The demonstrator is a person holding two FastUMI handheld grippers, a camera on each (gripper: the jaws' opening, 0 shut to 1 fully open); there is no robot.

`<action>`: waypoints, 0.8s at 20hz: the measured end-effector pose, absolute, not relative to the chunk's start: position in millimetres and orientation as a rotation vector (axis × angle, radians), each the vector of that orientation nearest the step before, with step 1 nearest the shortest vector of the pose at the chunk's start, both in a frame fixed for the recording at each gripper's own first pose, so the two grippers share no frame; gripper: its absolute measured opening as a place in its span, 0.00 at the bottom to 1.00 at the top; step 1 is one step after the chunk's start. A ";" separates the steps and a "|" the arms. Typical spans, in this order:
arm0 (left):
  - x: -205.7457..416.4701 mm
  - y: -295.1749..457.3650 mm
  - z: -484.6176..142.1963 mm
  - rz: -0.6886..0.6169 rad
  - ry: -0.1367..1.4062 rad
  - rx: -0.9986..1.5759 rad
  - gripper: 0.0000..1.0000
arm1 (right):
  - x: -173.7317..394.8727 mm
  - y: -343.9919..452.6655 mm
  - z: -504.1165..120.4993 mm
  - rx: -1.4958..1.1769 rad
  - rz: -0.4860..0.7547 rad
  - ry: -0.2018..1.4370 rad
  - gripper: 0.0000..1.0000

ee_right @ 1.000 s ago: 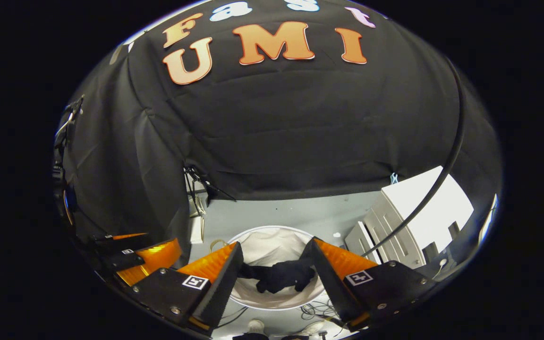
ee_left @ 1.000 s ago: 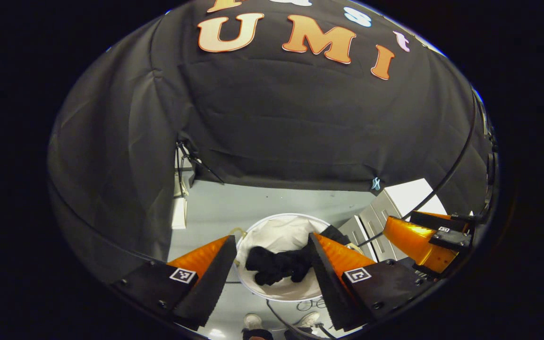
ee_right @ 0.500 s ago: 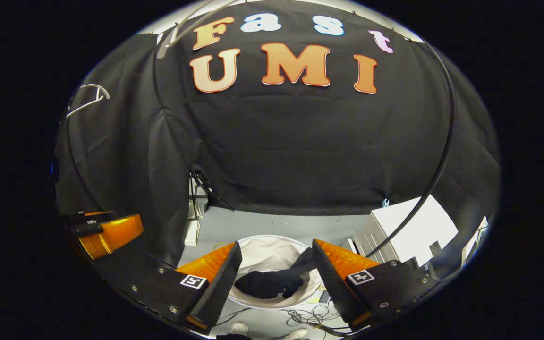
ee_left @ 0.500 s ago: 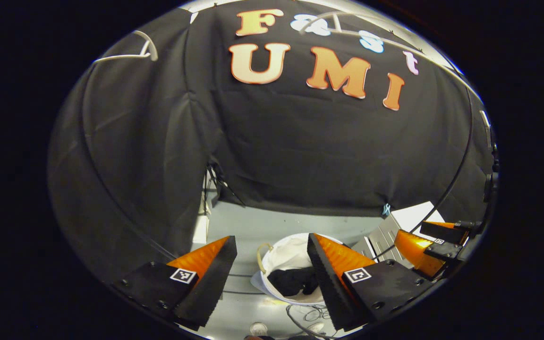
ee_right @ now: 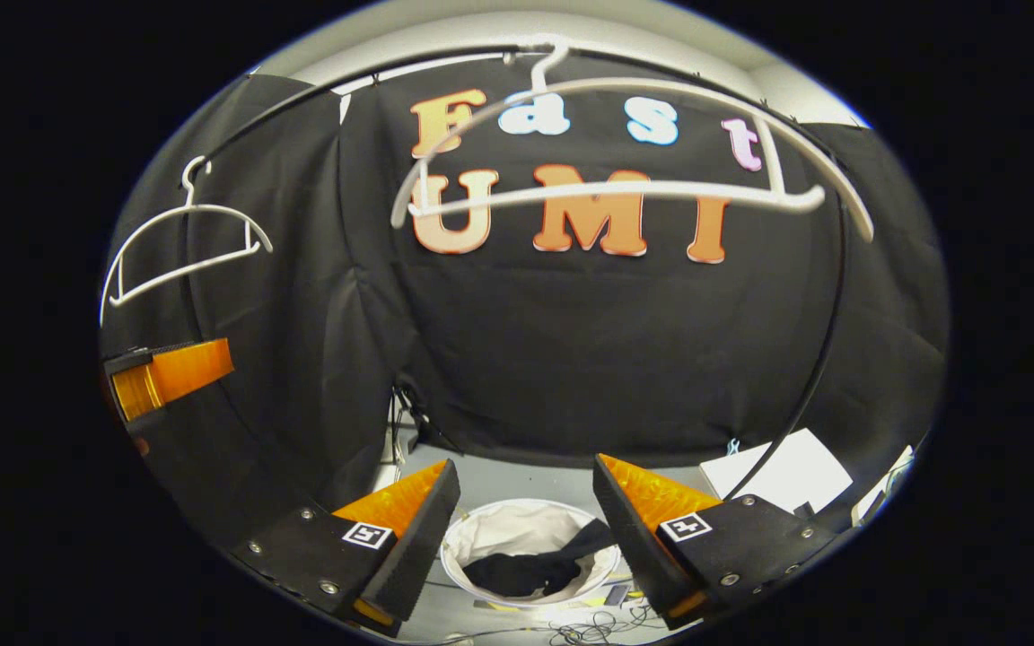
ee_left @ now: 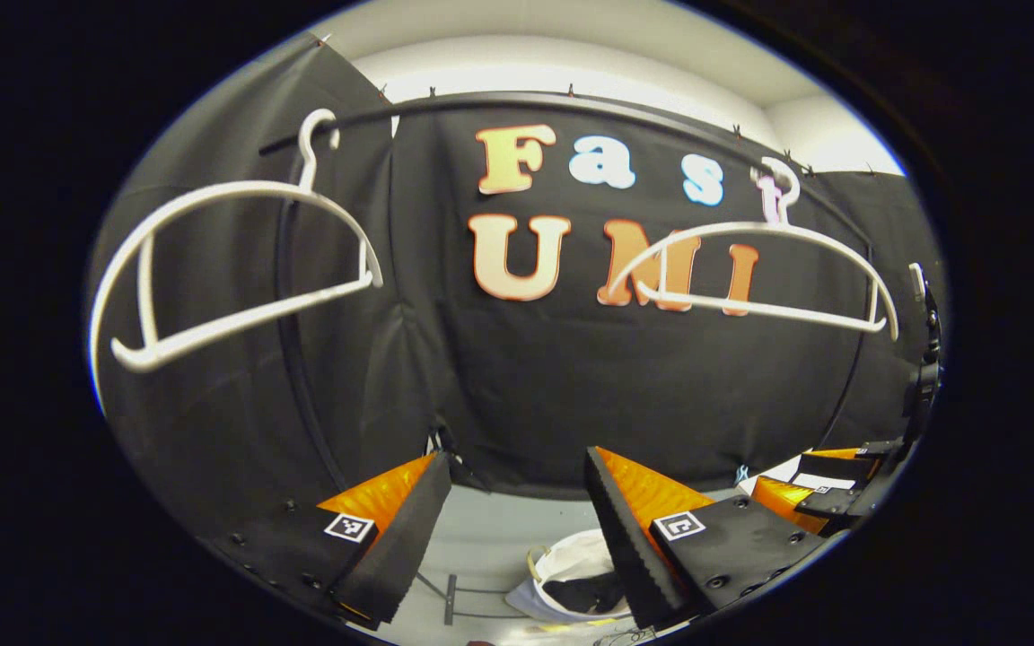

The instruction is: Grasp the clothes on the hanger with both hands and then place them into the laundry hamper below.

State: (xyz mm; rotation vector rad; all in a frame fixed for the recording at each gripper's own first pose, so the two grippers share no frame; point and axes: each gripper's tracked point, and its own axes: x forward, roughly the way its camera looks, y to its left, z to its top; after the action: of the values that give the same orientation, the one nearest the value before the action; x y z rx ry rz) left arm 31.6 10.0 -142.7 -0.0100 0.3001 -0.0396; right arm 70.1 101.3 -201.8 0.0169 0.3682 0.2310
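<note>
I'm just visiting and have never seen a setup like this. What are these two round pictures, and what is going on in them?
Each picture comes from a small wide-angle camera riding on a hand-held gripper, a two-fingered clamp that a person carries, one in each hand. The left gripper shows its two fingers at the bottom of the left gripper view; the right gripper does the same in the right gripper view. Both are open and hold nothing.

Above hang two white hangers, one on the left and one nearer the middle, both bare, on a dark rail. Down on the floor stands a round white hamper with dark clothes lying inside. So the clothes appear to be already dropped in.
</note>
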 end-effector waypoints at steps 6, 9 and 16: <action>18.0 24.9 -56.9 -0.052 0.155 -0.020 0.94 | 54.7 88.8 -102.7 0.041 0.218 0.226 0.93; 14.7 31.2 -28.0 -0.043 0.109 -0.014 0.94 | 47.7 69.6 -59.0 0.058 0.191 0.173 1.00; 15.8 40.4 4.1 -0.028 0.053 -0.008 1.00 | 42.0 14.7 -3.9 0.048 0.093 0.067 1.00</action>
State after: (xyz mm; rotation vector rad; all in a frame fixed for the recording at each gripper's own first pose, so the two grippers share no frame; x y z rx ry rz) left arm 15.8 40.4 4.1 -0.0079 0.0535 -0.0281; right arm 42.0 14.7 -3.9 0.0478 0.0671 0.0933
